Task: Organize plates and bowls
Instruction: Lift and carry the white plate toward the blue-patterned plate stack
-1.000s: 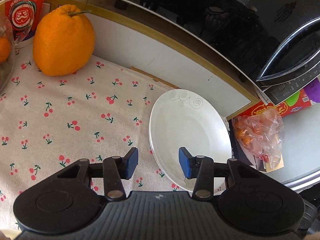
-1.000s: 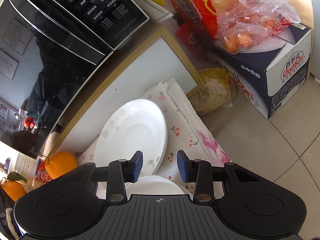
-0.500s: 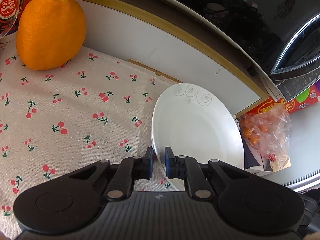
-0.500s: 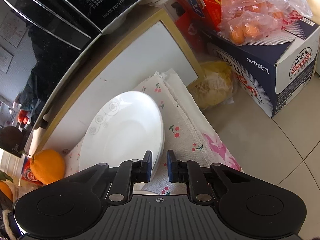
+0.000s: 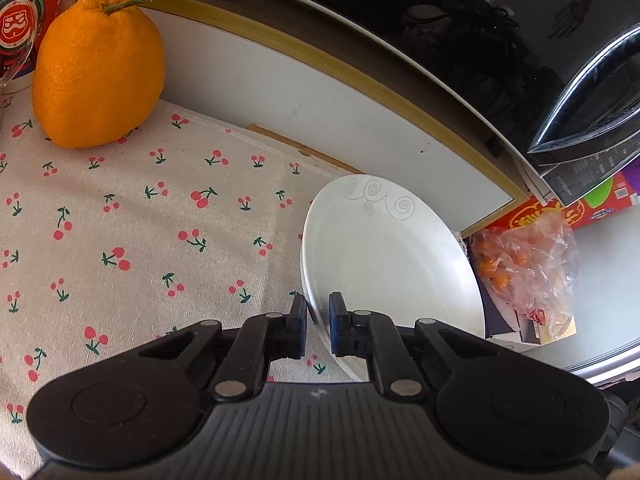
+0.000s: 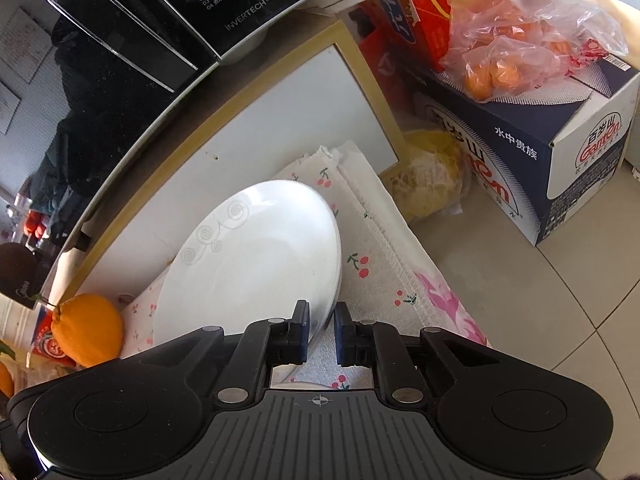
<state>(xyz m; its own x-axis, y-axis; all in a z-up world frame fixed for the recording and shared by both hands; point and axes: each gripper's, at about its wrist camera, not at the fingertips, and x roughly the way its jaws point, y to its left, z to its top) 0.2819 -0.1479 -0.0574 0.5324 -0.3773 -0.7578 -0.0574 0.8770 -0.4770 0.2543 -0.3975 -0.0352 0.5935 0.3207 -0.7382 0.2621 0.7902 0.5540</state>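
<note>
A white plate (image 5: 384, 256) with grey swirl marks shows in both views, tilted up off the cherry-print cloth (image 5: 140, 232). My left gripper (image 5: 318, 320) is shut on the plate's near left rim. My right gripper (image 6: 322, 326) is shut on the rim of the same plate (image 6: 256, 260) at its near right side. The edge of another white dish (image 6: 308, 385) peeks out just under the right gripper; most of it is hidden.
A large orange (image 5: 98, 72) stands at the cloth's far left. A black microwave (image 5: 500, 48) sits behind on a white board (image 5: 320, 108). Right of the table are a boxed carton (image 6: 540, 136) with a bag of oranges (image 6: 516, 48) on it.
Both grippers went from open to shut on opposite rims of the plate. The plate now stands tilted, lifted off the cloth.
</note>
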